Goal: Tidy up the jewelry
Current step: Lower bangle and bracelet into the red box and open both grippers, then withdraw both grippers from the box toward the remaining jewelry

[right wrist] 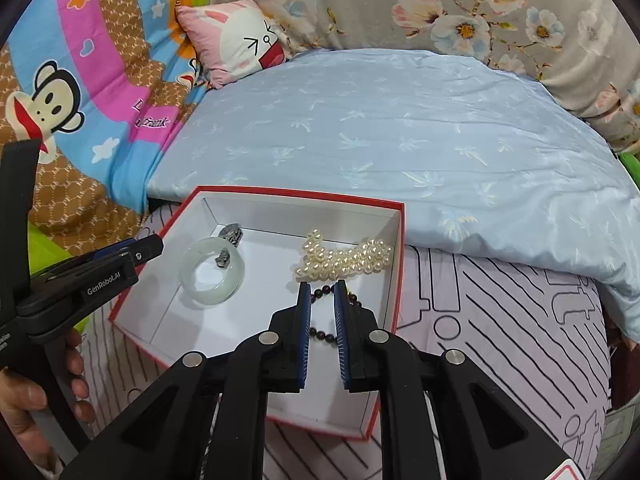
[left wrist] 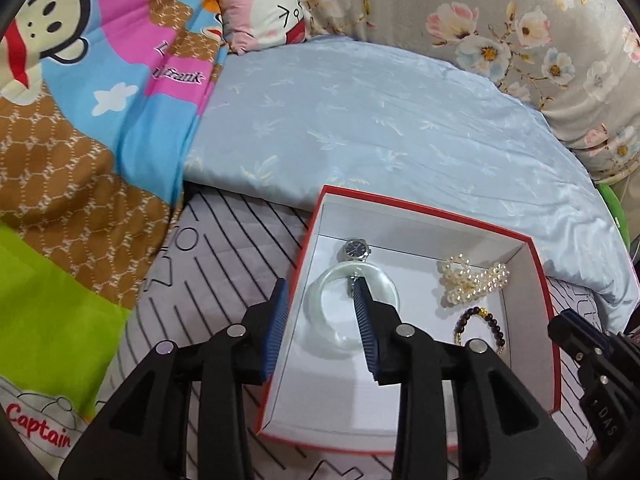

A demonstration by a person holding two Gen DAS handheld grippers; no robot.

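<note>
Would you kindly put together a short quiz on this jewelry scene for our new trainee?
1. True or false: the pearl strand lies inside the red-edged box.
2. Which lies between the right hand-held gripper's fingers? A pearl strand, B dark bead bracelet, C pale bangle.
3. How many jewelry pieces does the box hold?
Key: 1 true; 2 B; 3 four.

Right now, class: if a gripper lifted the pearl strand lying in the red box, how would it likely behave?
The pearl strand lies bunched in loose loops, so it would probably droop and swing. Its round glossy beads look slippery; a pinch might slide off. Beside it lies the dark bead bracelet, which it could drag along.
</note>
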